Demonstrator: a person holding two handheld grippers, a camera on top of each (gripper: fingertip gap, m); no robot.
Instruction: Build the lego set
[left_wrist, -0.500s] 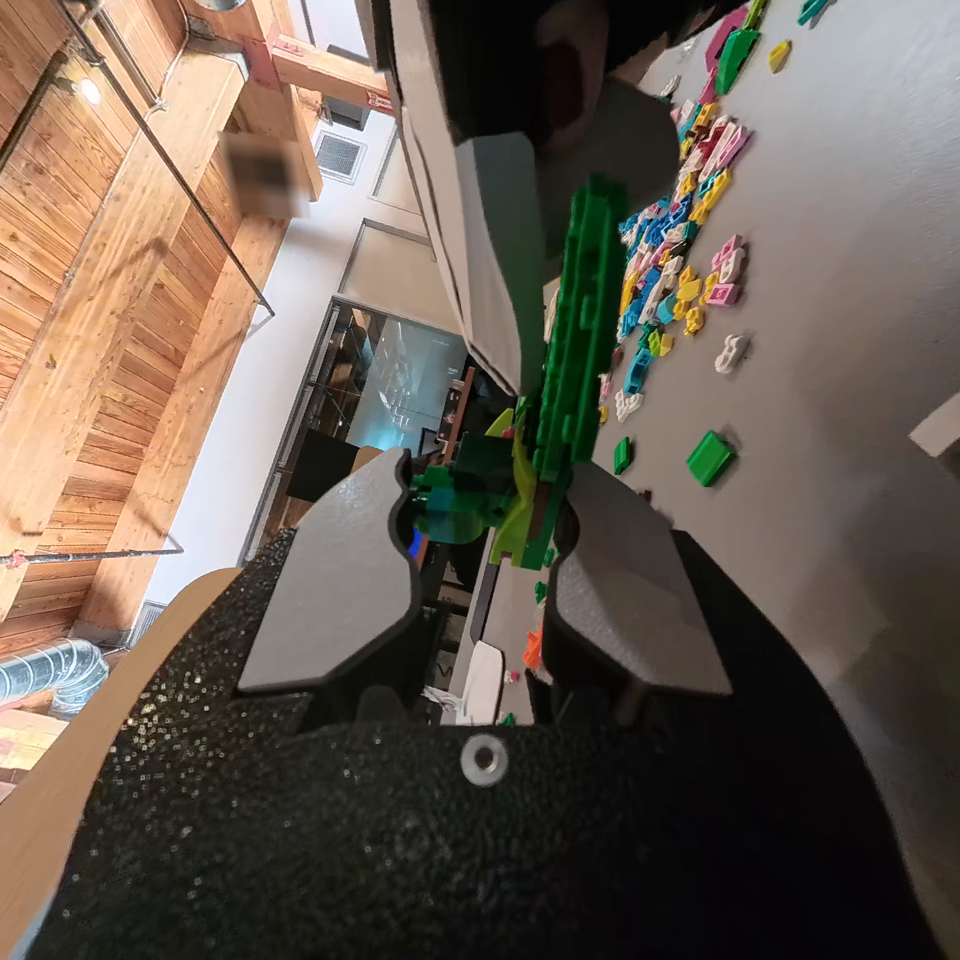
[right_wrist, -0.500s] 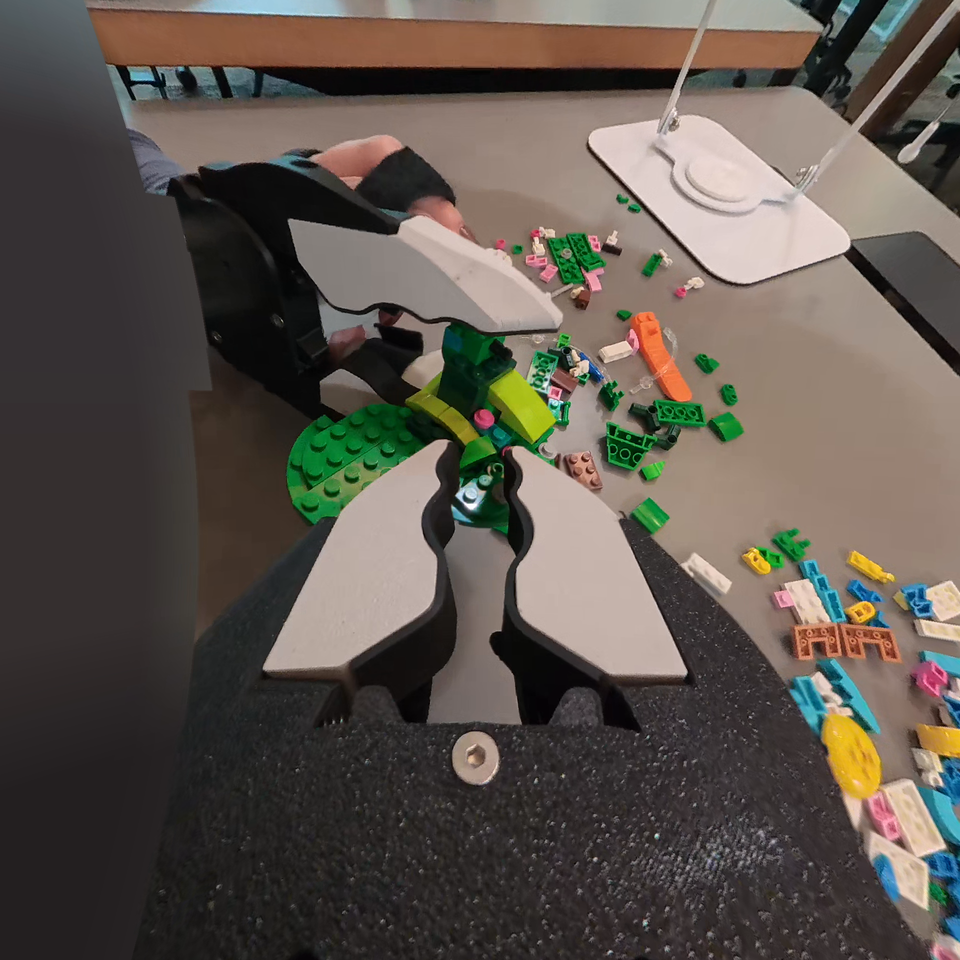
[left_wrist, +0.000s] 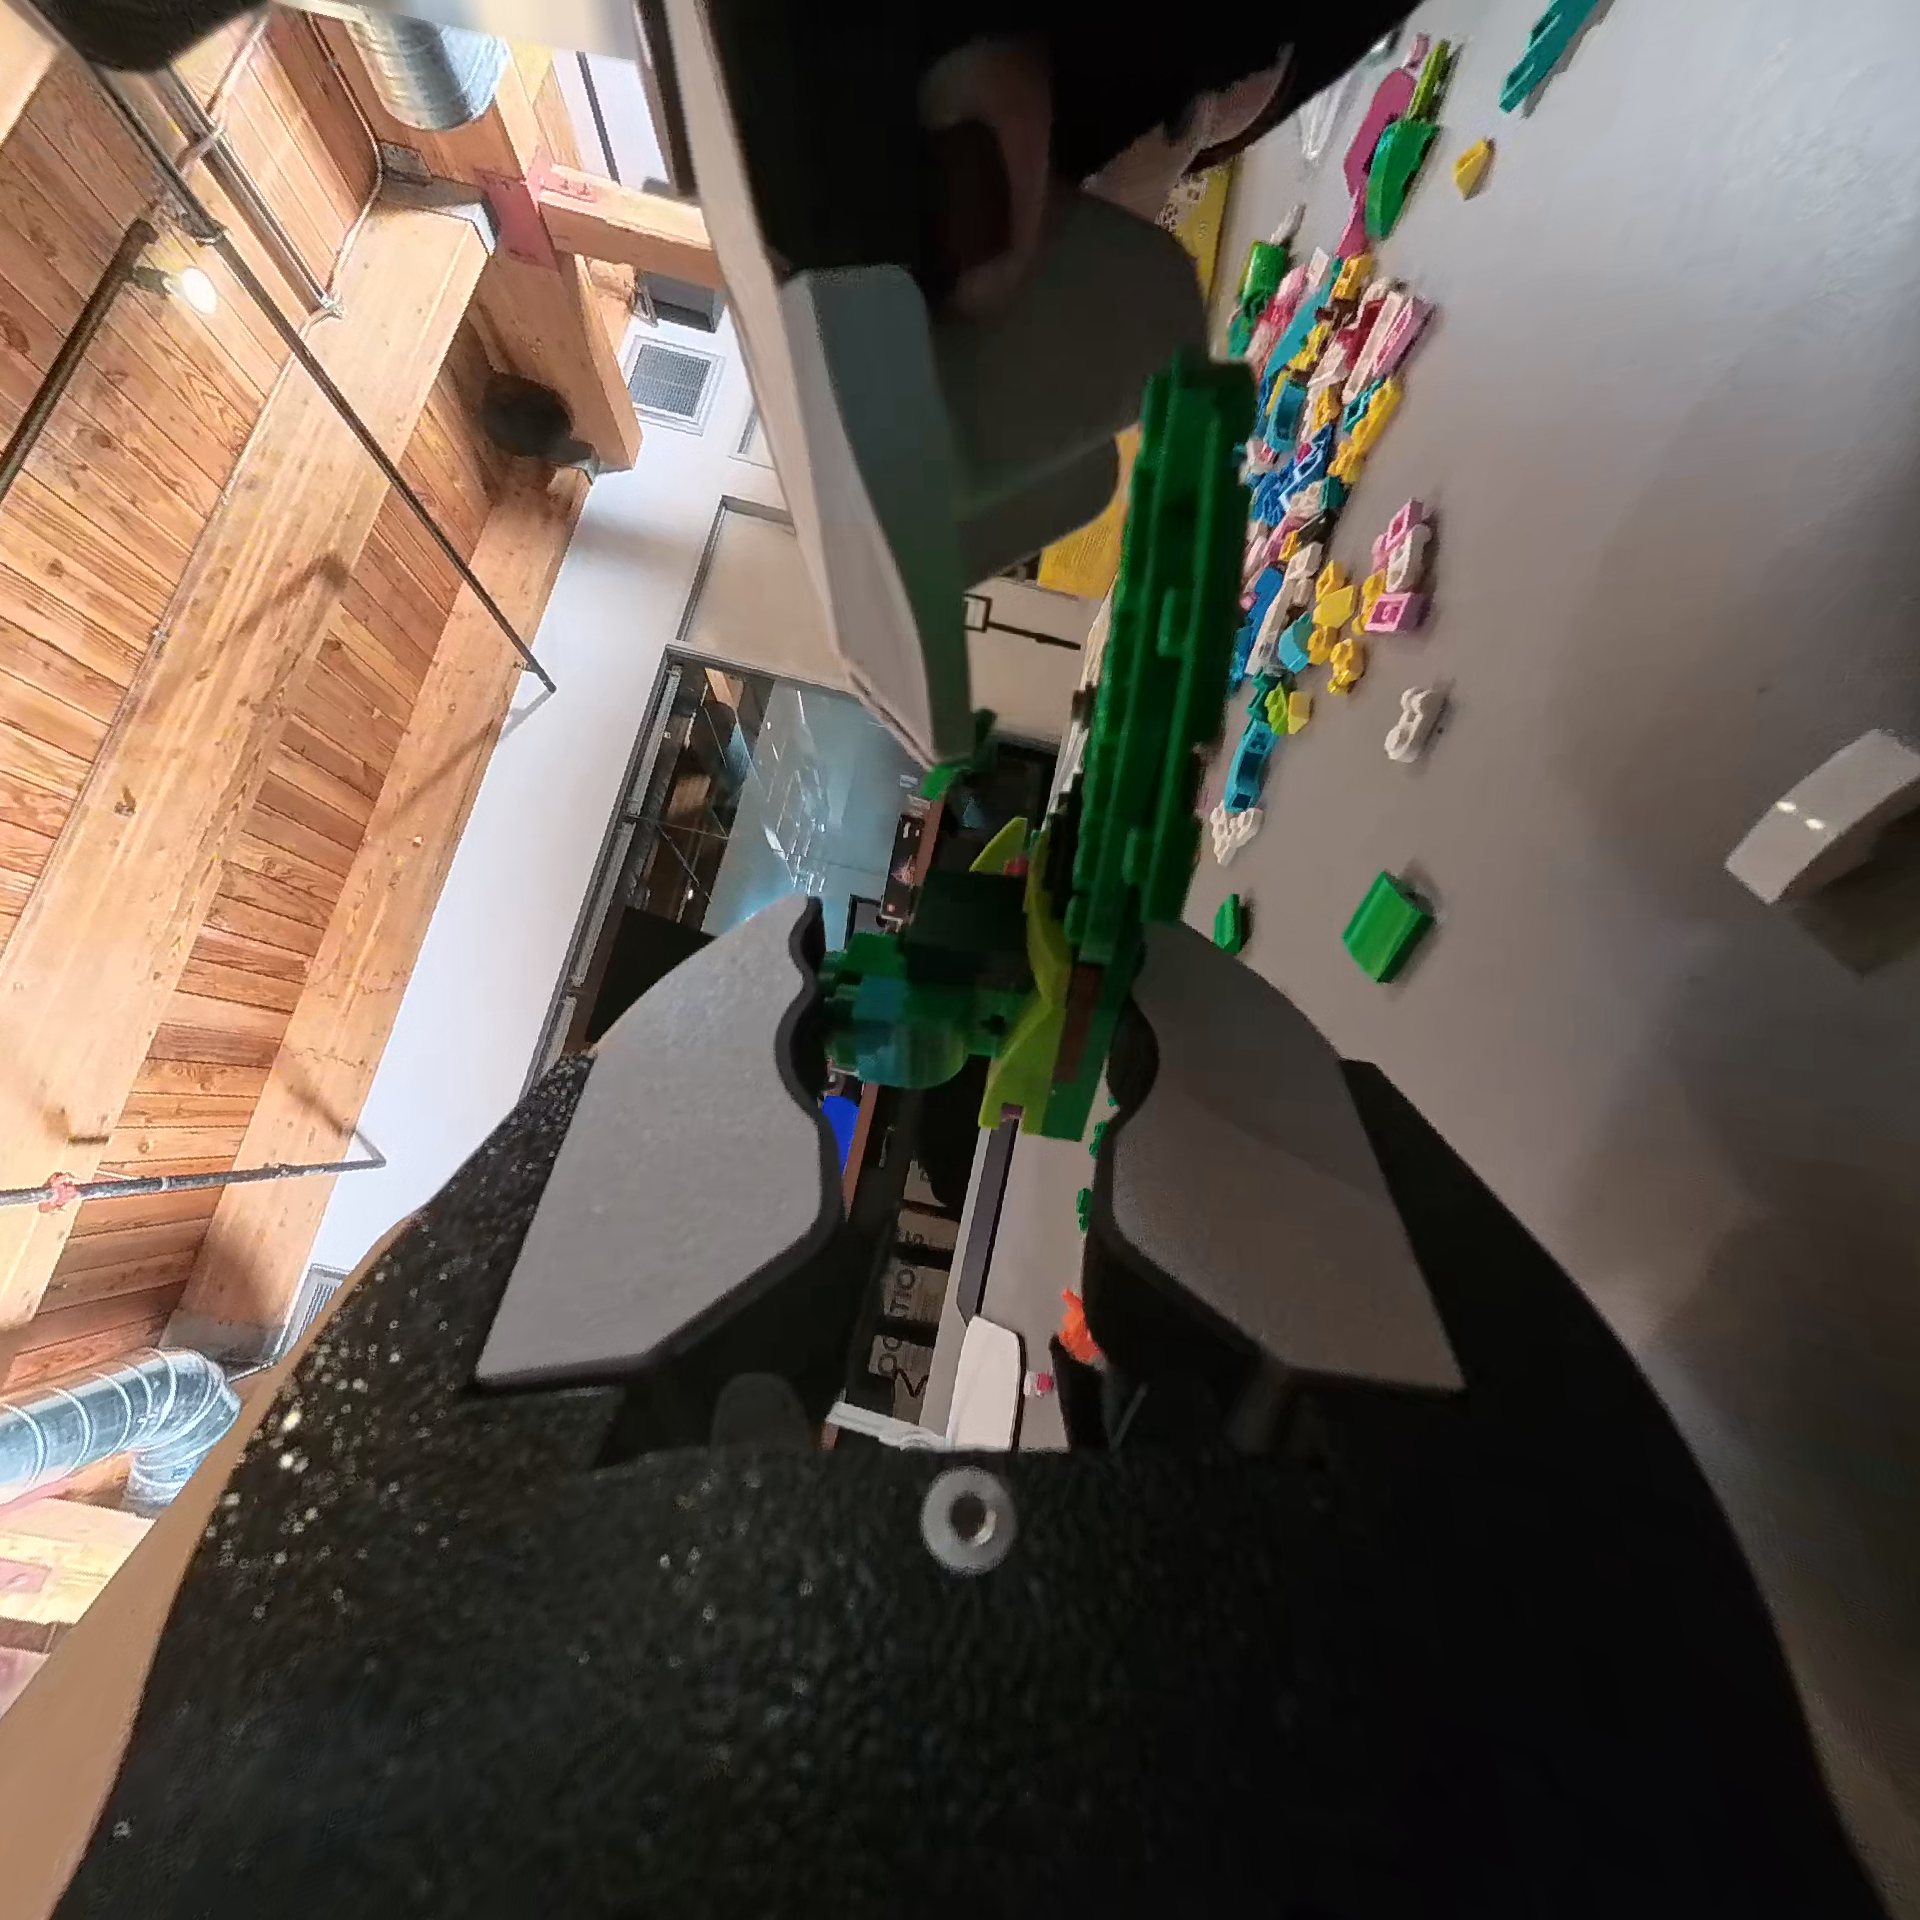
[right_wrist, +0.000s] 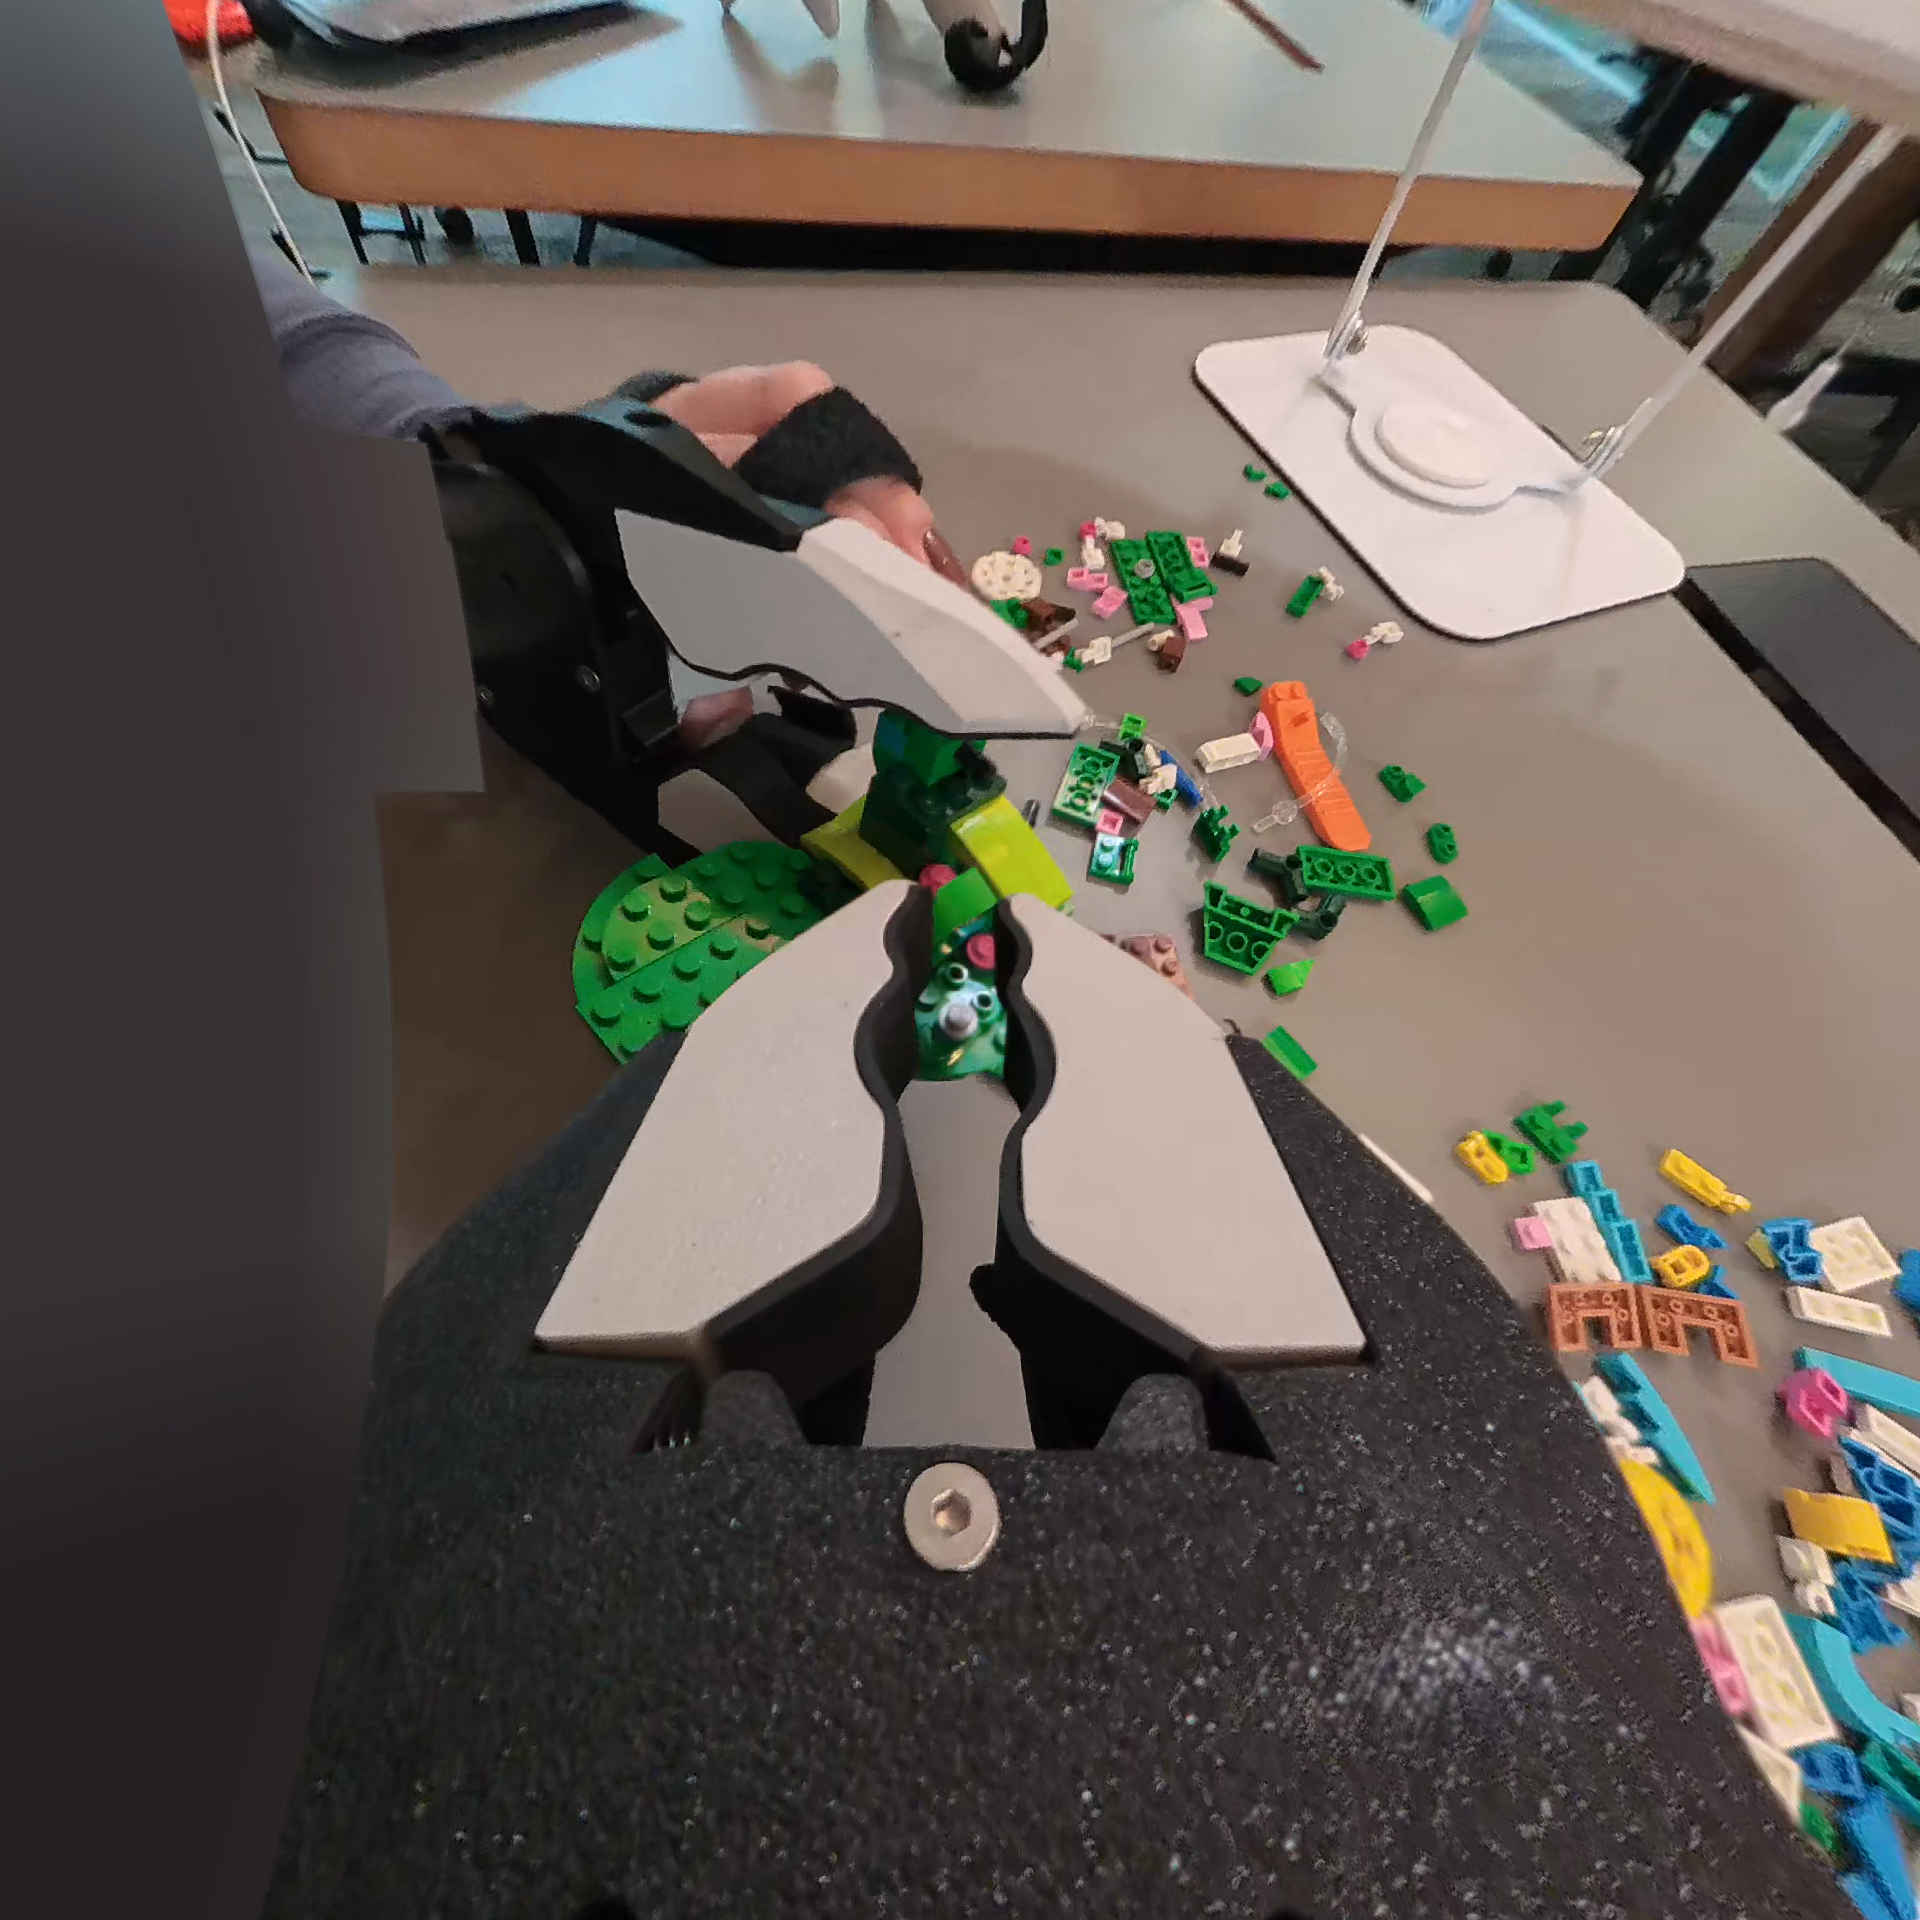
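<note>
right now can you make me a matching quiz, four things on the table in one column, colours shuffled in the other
Things:
1. brick separator tool
2. round base plate
3. two arch pieces
4. flat stand base

Colours:
A. white
B. brown
C. orange
D. green

Pairs: 1-C, 2-D, 3-B, 4-A
</note>
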